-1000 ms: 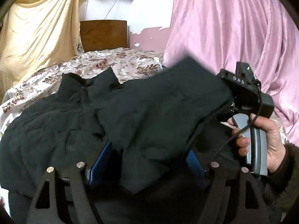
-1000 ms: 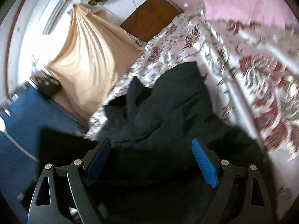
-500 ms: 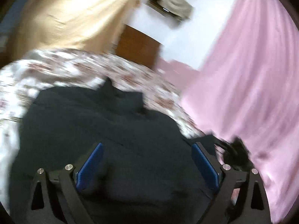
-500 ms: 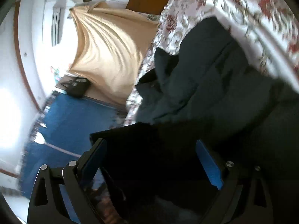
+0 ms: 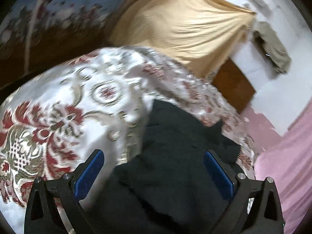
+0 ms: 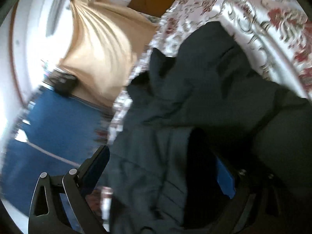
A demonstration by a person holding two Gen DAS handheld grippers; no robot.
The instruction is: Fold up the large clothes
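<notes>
My left gripper (image 5: 154, 172) and right gripper (image 6: 161, 170) both stand with fingers spread wide, dark garment (image 5: 175, 156) between them. It lies bunched along the bed's (image 5: 64, 107) side edge; bare floral cover (image 6: 273, 29) stretches beyond.

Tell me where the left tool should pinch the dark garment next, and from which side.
Probably the dark garment edge where it meets the floral bedspread, on the left tool's left. Come in low from that bedspread side: the edge there is exposed, while the rest is a flat dark mass offering no fold to pinch.
</notes>
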